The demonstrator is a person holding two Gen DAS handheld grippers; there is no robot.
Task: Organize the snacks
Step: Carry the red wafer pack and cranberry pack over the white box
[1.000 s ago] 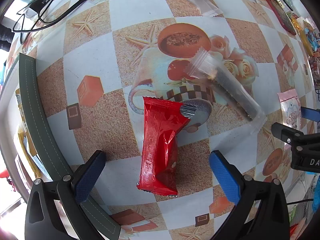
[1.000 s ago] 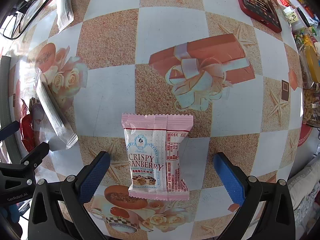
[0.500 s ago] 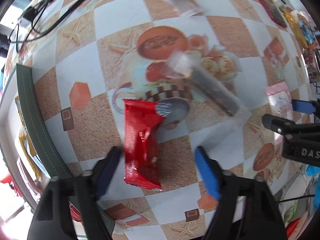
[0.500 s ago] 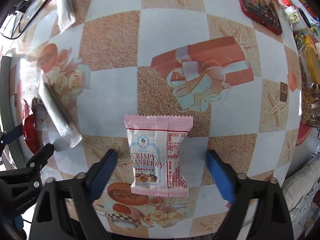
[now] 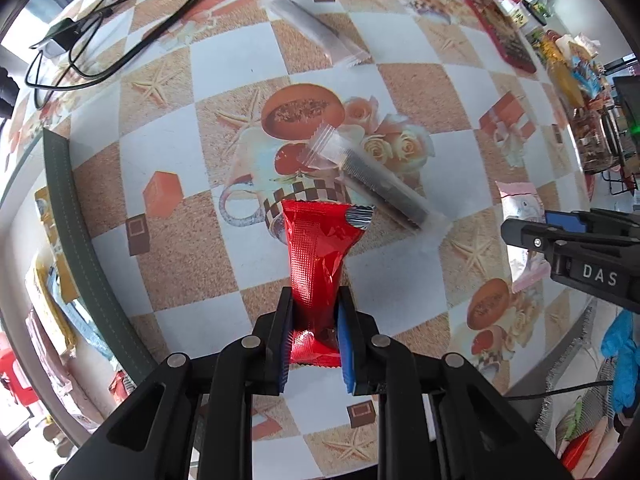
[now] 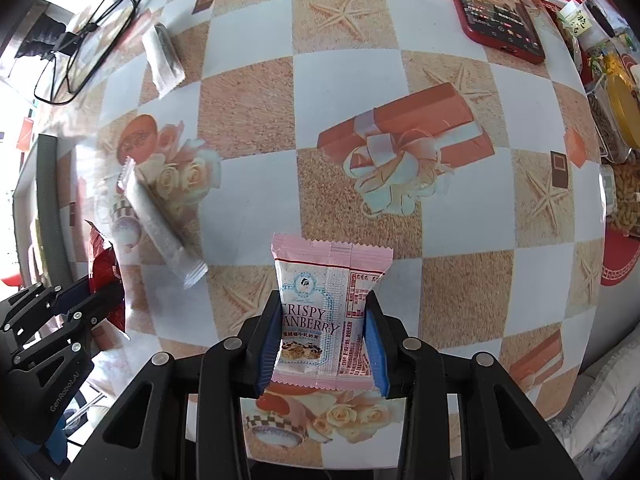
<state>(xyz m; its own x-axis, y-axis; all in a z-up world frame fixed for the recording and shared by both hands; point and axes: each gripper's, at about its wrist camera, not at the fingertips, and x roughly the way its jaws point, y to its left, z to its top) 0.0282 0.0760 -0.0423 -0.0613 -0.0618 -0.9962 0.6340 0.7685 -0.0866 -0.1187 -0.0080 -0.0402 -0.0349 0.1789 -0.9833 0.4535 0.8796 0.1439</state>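
Observation:
My left gripper (image 5: 314,322) is shut on the lower half of a red snack packet (image 5: 320,248) that points away from me over the patterned tablecloth. My right gripper (image 6: 322,330) is shut on a pink Crispy Cranberry packet (image 6: 326,292). The right gripper and its pink packet (image 5: 520,204) show at the right of the left wrist view. The left gripper and its red packet (image 6: 100,272) show at the left of the right wrist view. A clear-wrapped dark snack bar (image 5: 376,180) lies just beyond the red packet.
A second wrapped bar (image 5: 312,28) lies farther back. A red phone (image 6: 496,8) lies at the far right. Black cables (image 5: 100,28) lie at the far left. Snack jars and bags (image 6: 616,128) crowd the right edge. A grey strip (image 5: 76,248) runs along the table's left edge.
Both grippers have gone from wide open to shut, the left on the red packet and the right on the pink packet. Both packets now look lifted off the cloth.

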